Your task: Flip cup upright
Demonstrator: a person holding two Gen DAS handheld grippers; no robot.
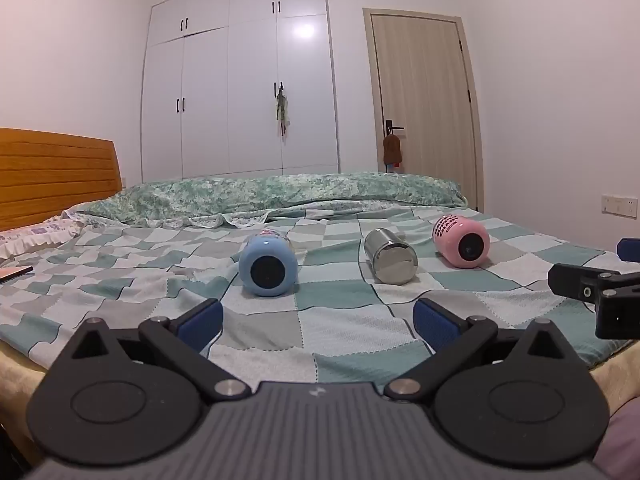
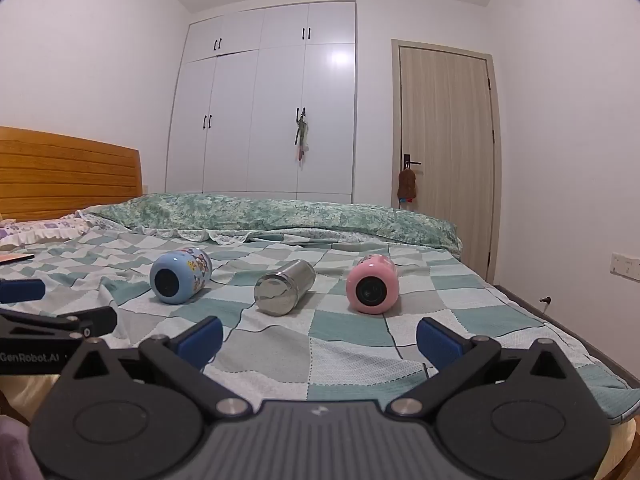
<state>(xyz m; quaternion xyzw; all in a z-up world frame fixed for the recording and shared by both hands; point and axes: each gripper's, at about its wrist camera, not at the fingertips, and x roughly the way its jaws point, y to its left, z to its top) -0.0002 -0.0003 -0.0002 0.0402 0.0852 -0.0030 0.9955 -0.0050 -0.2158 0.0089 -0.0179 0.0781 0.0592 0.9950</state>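
Note:
Three cups lie on their sides on the checked bedspread, bases toward me: a blue cup (image 1: 268,266) (image 2: 180,276) on the left, a steel cup (image 1: 390,256) (image 2: 284,288) in the middle, a pink cup (image 1: 460,242) (image 2: 373,285) on the right. My left gripper (image 1: 318,322) is open and empty, low over the bed's near edge, short of the blue and steel cups. My right gripper (image 2: 320,340) is open and empty, short of the steel and pink cups. Each gripper shows at the edge of the other's view.
A folded green quilt (image 1: 280,196) lies across the bed behind the cups. A wooden headboard (image 1: 56,176) stands at the left. A white wardrobe (image 1: 240,92) and a closed door (image 1: 424,108) are at the back. A flat item (image 1: 14,274) lies at the far left.

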